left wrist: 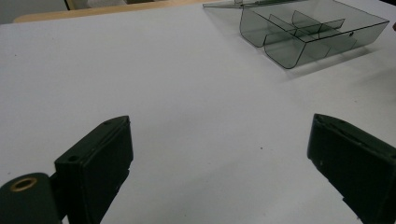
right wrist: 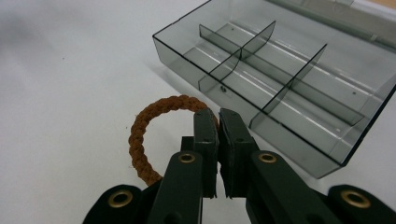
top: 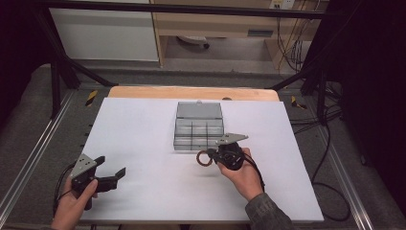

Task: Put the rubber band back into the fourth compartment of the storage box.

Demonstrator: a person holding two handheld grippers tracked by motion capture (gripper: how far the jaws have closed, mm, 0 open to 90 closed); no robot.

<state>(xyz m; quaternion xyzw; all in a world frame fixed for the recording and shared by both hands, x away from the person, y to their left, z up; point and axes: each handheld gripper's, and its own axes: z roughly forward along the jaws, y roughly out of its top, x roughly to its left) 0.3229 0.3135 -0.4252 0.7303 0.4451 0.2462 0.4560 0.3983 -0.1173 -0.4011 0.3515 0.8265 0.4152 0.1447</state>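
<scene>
Worktop covered in plain white fills the middle of the high view, and a smoky grey, see-through plastic compartment box lies on it with its lid folded open at the far side. Just near the box's front edge, the right hand-held gripper pinches a brown braided rope ring, which hangs clear above the white surface with its shadow below. The left hand-held gripper sits well apart at the near left corner, its jaws spread and bare.

In the left gripper view, the left hand-held gripper shows two black jaws wide apart over bare worktop, with the compartment box far off at the upper right.

In the right gripper view, the right hand-held gripper has its jaws pressed together on the rope ring, whose loop curves out to the left. The compartment box lies just beyond and to the right, its dividers upright.
</scene>
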